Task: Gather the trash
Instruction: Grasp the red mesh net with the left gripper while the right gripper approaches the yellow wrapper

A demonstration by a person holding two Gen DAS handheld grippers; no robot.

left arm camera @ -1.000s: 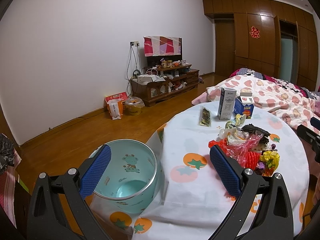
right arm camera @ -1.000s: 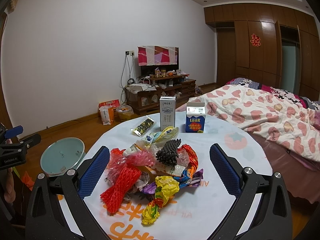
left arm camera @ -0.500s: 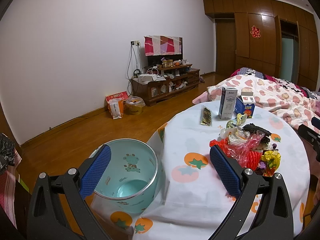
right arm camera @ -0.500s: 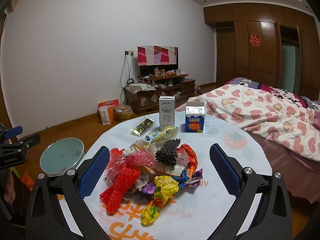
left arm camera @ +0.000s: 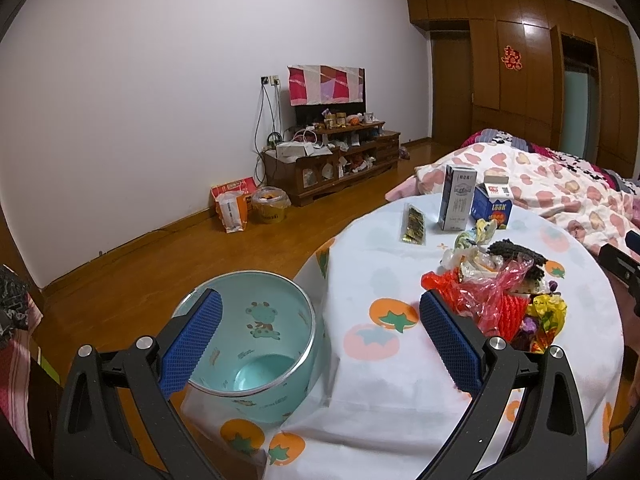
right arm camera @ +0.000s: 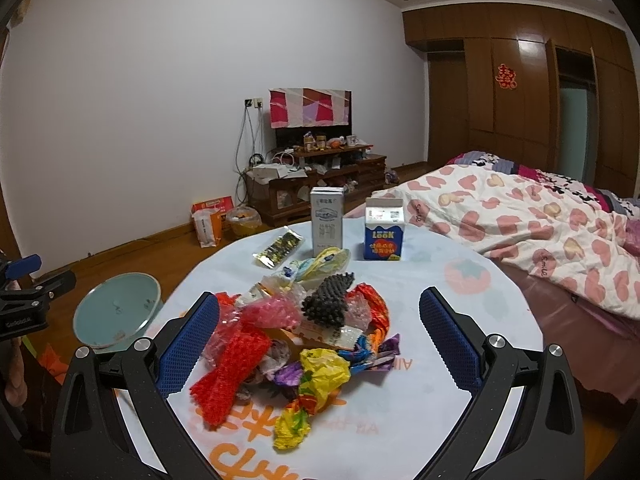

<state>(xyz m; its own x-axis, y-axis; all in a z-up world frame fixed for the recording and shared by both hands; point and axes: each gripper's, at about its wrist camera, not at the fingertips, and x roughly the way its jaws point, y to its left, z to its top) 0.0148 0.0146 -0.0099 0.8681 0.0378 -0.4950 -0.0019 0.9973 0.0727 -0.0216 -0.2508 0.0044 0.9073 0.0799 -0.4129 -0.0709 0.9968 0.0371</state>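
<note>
A pile of crumpled wrappers and foam netting (right arm camera: 296,332) lies on the round table with a tomato-print cloth (right arm camera: 472,344); it also shows in the left wrist view (left arm camera: 500,296). A teal bin (left arm camera: 256,340) stands beside the table's left edge, open and empty inside; it also shows in the right wrist view (right arm camera: 116,308). My left gripper (left arm camera: 320,340) is open, over the bin's right rim and the table edge. My right gripper (right arm camera: 320,340) is open, just in front of the pile. Behind the pile stand a white carton (right arm camera: 327,222) and a blue carton (right arm camera: 383,234), with a gold sachet (right arm camera: 278,247) lying flat.
A bed with a heart-print quilt (right arm camera: 540,216) lies right of the table. A TV stand (right arm camera: 316,180) and bags (right arm camera: 210,220) sit by the far wall across a wooden floor. The left gripper's tip (right arm camera: 24,280) shows at the right wrist view's left edge.
Both views have shifted only slightly. The grippers stay open and nothing on the table has moved.
</note>
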